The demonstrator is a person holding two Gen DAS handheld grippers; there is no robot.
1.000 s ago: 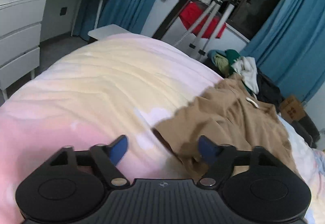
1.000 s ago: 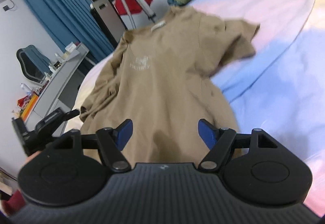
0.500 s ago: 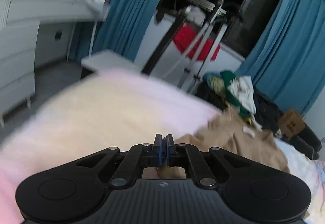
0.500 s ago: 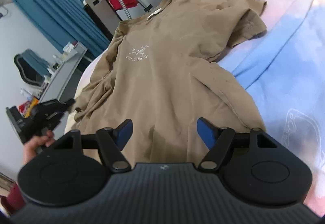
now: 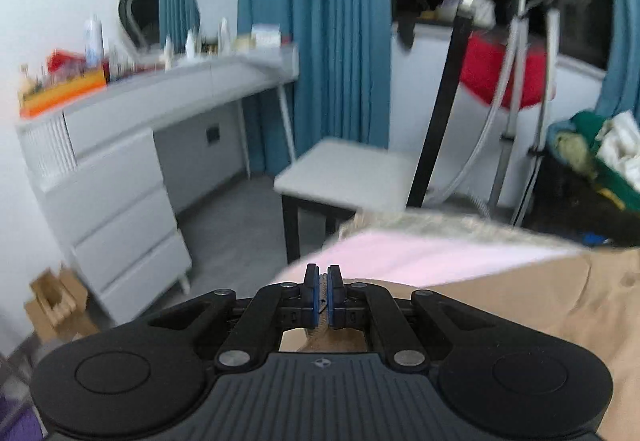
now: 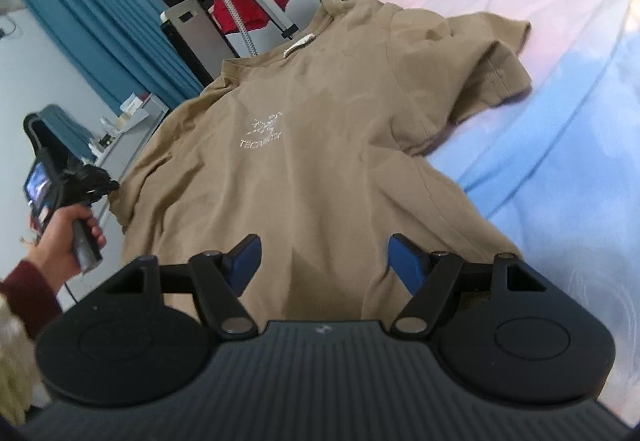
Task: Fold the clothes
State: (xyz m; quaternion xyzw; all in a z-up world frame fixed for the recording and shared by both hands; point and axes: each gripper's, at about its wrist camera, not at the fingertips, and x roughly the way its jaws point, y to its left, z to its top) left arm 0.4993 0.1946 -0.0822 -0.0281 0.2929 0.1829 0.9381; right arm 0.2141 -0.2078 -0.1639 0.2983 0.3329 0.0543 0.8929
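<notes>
A tan T-shirt with a pale chest logo lies face up on the pastel bedsheet, collar far, hem near. My right gripper hovers open just over the hem, nothing between its blue pads. In the right wrist view a hand holds my left gripper at the shirt's left sleeve edge. In the left wrist view the left gripper is shut, with a strip of the tan T-shirt pinched between its pads and the rest trailing to the right over the pink sheet.
Beyond the bed's corner stand a grey dresser with drawers, a white stool and a metal stand with a hose. A pile of other clothes sits at the right. A cardboard box rests on the floor.
The left gripper went from open beside the sleeve to shut on its fabric, then lifted and swung toward the dresser. The right gripper stayed open and edged closer over the hem.
</notes>
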